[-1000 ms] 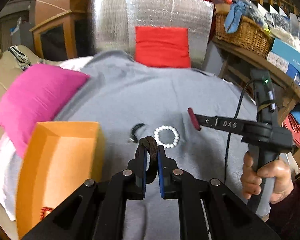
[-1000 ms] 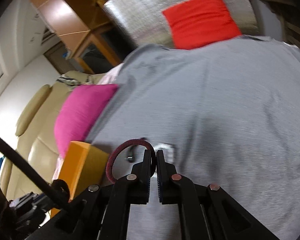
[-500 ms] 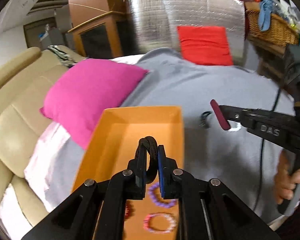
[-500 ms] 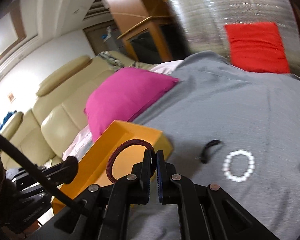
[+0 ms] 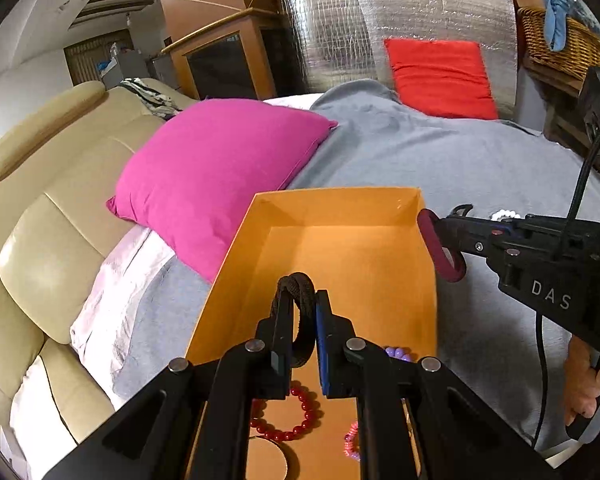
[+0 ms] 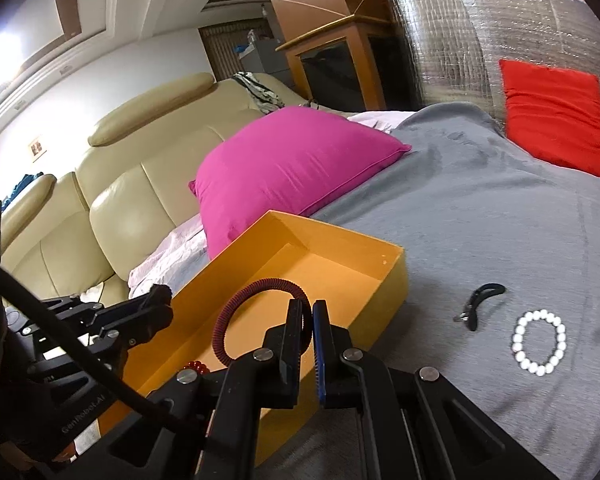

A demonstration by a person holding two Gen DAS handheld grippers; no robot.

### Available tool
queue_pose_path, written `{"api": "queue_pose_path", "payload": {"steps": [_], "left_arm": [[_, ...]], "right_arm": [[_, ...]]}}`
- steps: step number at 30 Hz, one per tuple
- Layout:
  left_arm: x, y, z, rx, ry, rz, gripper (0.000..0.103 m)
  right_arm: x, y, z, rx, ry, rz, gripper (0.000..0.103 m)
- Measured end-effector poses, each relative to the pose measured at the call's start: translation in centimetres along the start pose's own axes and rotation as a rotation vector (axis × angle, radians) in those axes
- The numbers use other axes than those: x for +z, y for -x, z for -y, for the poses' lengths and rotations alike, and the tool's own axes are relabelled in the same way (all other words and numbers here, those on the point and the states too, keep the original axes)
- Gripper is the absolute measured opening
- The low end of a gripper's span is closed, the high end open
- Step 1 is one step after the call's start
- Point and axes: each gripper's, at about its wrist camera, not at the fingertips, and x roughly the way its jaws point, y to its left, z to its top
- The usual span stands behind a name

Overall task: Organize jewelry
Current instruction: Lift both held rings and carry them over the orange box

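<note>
My left gripper [image 5: 303, 300] is shut on a dark braided bracelet [image 5: 300, 316] and holds it above the orange box [image 5: 332, 208]. The box holds a red bead bracelet [image 5: 296, 416], a purple one [image 5: 398, 354] and a pink one [image 5: 350, 440]. My right gripper [image 6: 308, 312] is shut on a dark red coiled bracelet [image 6: 228, 320] over the box's near edge [image 6: 392, 272]; it shows in the left wrist view [image 5: 440, 252]. A white bead bracelet [image 6: 540, 342] and a black clasp bracelet [image 6: 480, 306] lie on the grey blanket [image 6: 500, 220].
A pink pillow [image 5: 216, 168] lies just beyond the box against a cream leather sofa [image 5: 40, 208]. A red cushion [image 5: 440, 76] leans on a silver foil panel [image 5: 380, 20] at the back. A wicker basket [image 5: 560, 40] stands on a shelf at the far right.
Both grippers have swung left from the blanket to over the orange box, each still holding its bracelet. The white and black bracelets have stayed on the blanket.
</note>
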Motion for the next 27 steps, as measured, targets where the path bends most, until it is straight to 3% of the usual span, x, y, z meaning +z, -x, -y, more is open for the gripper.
{"api": "queue_pose_path", "payload": {"steps": [27], "left_arm": [[0.0, -4.1, -0.1, 0.053, -0.003, -0.076, 0.011]], "right_arm": [[-0.3, -4.1, 0.2, 0.015, -0.015, -0.052, 0.007]]}}
